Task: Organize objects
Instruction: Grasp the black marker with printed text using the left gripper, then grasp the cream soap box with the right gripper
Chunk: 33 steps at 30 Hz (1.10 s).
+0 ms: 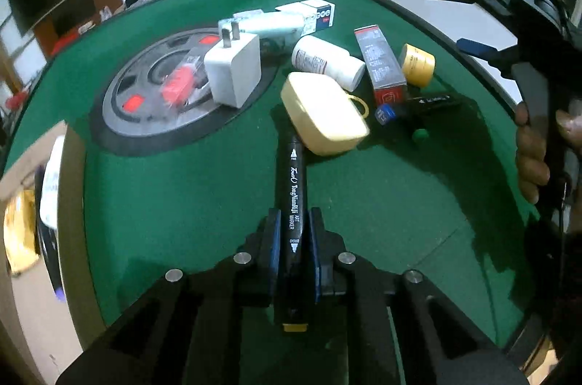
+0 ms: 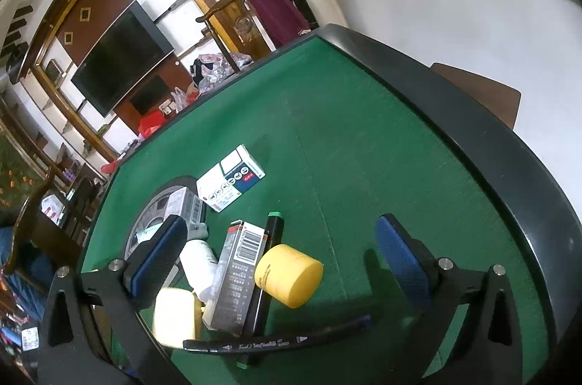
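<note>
My left gripper (image 1: 294, 225) is shut on a black art marker (image 1: 292, 203), held above the green table; the marker points toward a cream case (image 1: 323, 114). The same marker (image 2: 276, 342) shows low in the right wrist view. My right gripper (image 2: 287, 257) is open and empty above a yellow round jar (image 2: 289, 275). Beside the jar lie a red-and-grey box (image 2: 236, 276), a white bottle (image 2: 198, 259) and another black marker with green caps (image 2: 267, 261). In the left wrist view the right gripper (image 1: 516, 21) hovers at the right, over the jar (image 1: 418, 64).
A white charger (image 1: 234, 72) and a red packet (image 1: 180, 83) sit on the grey round centre plate (image 1: 138, 115). A white-and-blue carton (image 2: 231, 183) lies further back. The table's black rim (image 2: 509, 159) runs along the right. Chairs and shelves stand beyond.
</note>
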Motion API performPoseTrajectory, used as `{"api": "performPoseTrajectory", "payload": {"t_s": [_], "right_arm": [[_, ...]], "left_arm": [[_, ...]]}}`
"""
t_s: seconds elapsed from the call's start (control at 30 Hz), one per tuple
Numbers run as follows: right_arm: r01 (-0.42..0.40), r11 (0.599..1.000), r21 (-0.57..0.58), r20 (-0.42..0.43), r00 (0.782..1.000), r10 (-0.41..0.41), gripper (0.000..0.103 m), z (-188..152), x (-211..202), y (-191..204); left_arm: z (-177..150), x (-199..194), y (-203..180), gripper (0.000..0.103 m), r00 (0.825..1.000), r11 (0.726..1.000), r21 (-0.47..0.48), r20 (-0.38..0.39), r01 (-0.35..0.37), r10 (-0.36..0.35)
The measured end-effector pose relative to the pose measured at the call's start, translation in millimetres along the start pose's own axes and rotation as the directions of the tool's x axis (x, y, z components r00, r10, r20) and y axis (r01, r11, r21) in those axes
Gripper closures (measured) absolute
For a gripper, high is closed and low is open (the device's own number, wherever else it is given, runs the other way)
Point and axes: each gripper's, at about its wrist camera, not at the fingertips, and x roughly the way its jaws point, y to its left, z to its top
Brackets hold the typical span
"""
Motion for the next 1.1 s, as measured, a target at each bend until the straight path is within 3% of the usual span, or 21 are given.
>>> {"api": "performPoseTrajectory", "payload": {"t_s": [0.07,0.13,0.2,0.27,0.33,0.4,0.5,0.7,0.83,0.93,1.0,1.1], "right_arm": [[0.001,1.0,-0.005,0.003,1.0,-0.001,0.0,-0.8,-0.4,0.9],[0.006,1.0,-0.009,0.008,1.0,-0.006,0.0,-1.0,-1.8,0.8],[0.011,1.0,-0.004,0.011,1.0,-0.011,0.0,-0.1,-2.3,-1.2],[0.013,1.0,0.002,0.01,1.0,-0.013,0.0,0.6,-1.6,-3.3],[0.013,1.0,0.008,0.011,1.0,-0.013,0.0,0.9,-1.3,-5.3],[0.01,1.0,0.012,0.009,1.0,-0.011,0.0,1.1,-0.9,-6.5],[-0.002,1.0,0.016,-0.001,1.0,0.002,0.0,1.0,1.0,-8.2],[-0.038,0.999,-0.023,0.008,0.999,0.038,0.0,-3.0,-1.2,-3.6],[-0.182,0.976,-0.123,-0.033,0.983,0.179,0.0,-15.5,-12.7,26.8],[-0.34,0.928,-0.153,-0.15,0.936,0.319,0.0,-29.5,-16.7,57.6],[-0.357,0.906,-0.229,-0.253,0.92,0.299,0.0,-44.8,-9.3,85.7],[-0.264,0.882,-0.39,-0.313,0.939,0.142,0.0,-66.6,7.9,120.0]], "left_arm": [[6.1,4.3,-4.4,0.082,1.0,1.0,-0.009,0.008,-0.026,0.026],[10.8,9.3,-12.5,0.062,0.999,0.999,-0.006,0.012,-0.039,0.039],[10.9,11.0,-20.2,0.06,0.997,0.998,0.011,0.036,-0.067,0.067],[8.9,10.6,-22.1,0.063,0.997,0.998,-0.007,0.055,-0.062,0.062],[4.9,6.3,-20.4,0.092,0.996,0.997,-0.018,0.061,-0.069,0.07],[-2.2,-1.4,-12.3,0.092,0.998,0.998,-0.065,0.054,-0.019,0.023],[-11.5,-18.2,-3.5,0.092,0.997,0.993,-0.115,0.079,-0.004,0.014],[-41.0,-86.1,18.8,0.092,0.979,0.976,-0.206,0.204,0.064,-0.021],[-59.3,-129.7,35.8,0.092,0.955,0.97,-0.231,0.295,0.079,-0.007],[-70.3,-147.1,50.1,0.092,0.947,0.966,-0.253,0.319,0.059,0.026],[-78.1,-155.7,61.4,0.092,0.943,0.961,-0.272,0.331,0.054,0.04],[-93.5,-163.1,81.7,0.092,0.935,0.947,-0.316,0.349,0.064,0.054]]}}
